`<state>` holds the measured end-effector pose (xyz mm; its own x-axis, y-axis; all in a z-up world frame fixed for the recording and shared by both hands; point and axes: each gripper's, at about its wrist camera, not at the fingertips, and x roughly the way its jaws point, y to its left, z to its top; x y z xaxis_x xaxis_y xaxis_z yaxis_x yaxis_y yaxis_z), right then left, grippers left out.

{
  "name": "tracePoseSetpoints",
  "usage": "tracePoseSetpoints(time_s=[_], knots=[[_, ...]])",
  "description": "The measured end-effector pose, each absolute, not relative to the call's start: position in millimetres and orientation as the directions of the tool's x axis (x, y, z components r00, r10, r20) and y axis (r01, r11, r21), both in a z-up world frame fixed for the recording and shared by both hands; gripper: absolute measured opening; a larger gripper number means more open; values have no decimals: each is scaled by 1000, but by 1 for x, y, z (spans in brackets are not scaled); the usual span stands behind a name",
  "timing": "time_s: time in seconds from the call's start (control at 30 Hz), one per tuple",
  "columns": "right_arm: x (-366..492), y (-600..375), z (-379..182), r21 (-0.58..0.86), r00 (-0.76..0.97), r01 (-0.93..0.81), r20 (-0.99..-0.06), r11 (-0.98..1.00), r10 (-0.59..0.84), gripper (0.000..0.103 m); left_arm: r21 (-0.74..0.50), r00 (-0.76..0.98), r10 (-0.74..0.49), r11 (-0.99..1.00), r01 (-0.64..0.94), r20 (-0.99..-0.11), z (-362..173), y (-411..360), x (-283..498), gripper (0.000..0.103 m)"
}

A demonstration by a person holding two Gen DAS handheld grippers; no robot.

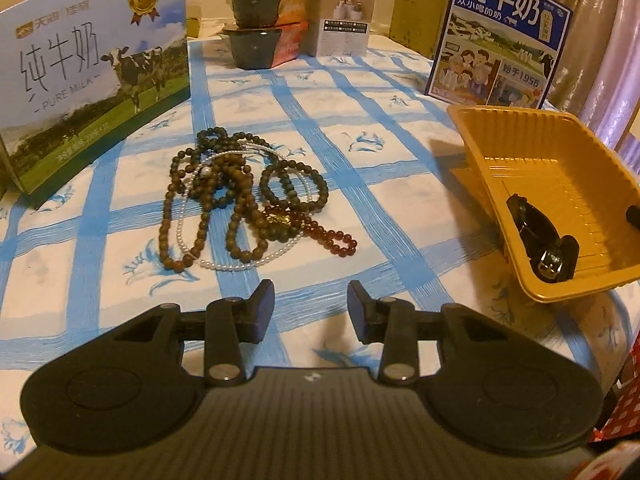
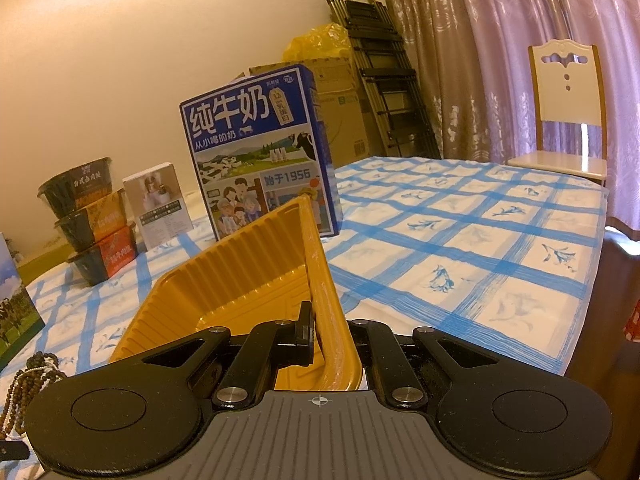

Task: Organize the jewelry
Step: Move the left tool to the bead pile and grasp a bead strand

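Observation:
A tangle of bead necklaces [image 1: 240,196] lies on the blue-checked tablecloth: dark brown strands, a white pearl strand [image 1: 224,265] and a red bead bracelet [image 1: 334,238]. My left gripper [image 1: 311,312] is open and empty, just short of the pile. A yellow plastic tray [image 1: 520,148] sits tilted at the right. My right gripper [image 2: 326,332] is shut on the tray's side wall [image 2: 320,280], one finger inside and one outside; its finger [image 1: 538,232] shows inside the tray in the left wrist view. The beads show at the left edge of the right wrist view [image 2: 28,376].
A large milk carton box [image 1: 92,72] stands at the left, a blue milk box [image 1: 500,36] behind the tray. Stacked noodle bowls [image 1: 260,28] and a small white box [image 1: 344,20] stand at the back. A chair [image 2: 568,112] and folded ladder [image 2: 380,60] stand beyond the table.

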<state>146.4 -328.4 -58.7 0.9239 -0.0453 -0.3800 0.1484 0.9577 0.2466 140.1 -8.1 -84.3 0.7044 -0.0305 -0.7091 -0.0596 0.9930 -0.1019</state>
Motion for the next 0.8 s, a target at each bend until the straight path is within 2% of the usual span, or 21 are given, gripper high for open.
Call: tracePoseSetpoints(time_s=[0.27,0.7,0.8], knots=[[146,-330,-60,247,923,150,-382,957,-46,7,-92,708,-22,994,-61,-706,-91,-20,164,41],[146,-330,-59,247,923,150,-382,957,-46,7,-22,730,67,993,-112,-680,-106,-35,199,41],[146,-329,-59,247,923,150,-382,957,-46,7,-8,737,70,995,-101,-672,-107,-35,198,36]])
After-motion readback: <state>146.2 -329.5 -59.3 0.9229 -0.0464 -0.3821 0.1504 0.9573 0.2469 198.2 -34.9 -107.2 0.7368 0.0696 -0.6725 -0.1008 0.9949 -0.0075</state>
